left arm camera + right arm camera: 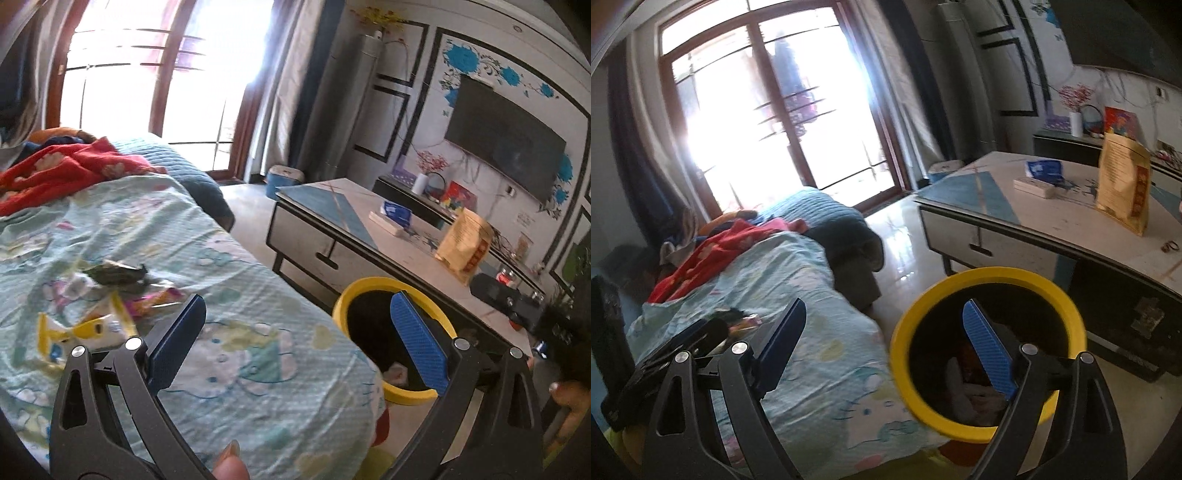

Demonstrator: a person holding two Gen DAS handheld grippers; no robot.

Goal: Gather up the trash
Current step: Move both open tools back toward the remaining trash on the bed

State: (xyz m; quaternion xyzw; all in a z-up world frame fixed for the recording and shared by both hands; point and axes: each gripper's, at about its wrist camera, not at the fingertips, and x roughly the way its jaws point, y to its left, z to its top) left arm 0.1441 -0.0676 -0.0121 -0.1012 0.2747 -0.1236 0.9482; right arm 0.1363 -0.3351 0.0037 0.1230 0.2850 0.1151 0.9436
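Several snack wrappers lie on the pale green bed sheet: a yellow-white one, a dark one and a pink-orange one. My left gripper is open and holds nothing, with the wrappers just left of its left finger. A yellow-rimmed bin stands on the floor beside the bed. In the right wrist view my right gripper is open and bare. Its right finger hangs over the bin, which holds crumpled trash. The left gripper's black body shows at the left, near the wrappers.
A low white and blue table stands right of the bin, bearing a yellow paper bag and a blue pack. A red blanket lies at the bed's far end. Glossy floor runs to the glass doors.
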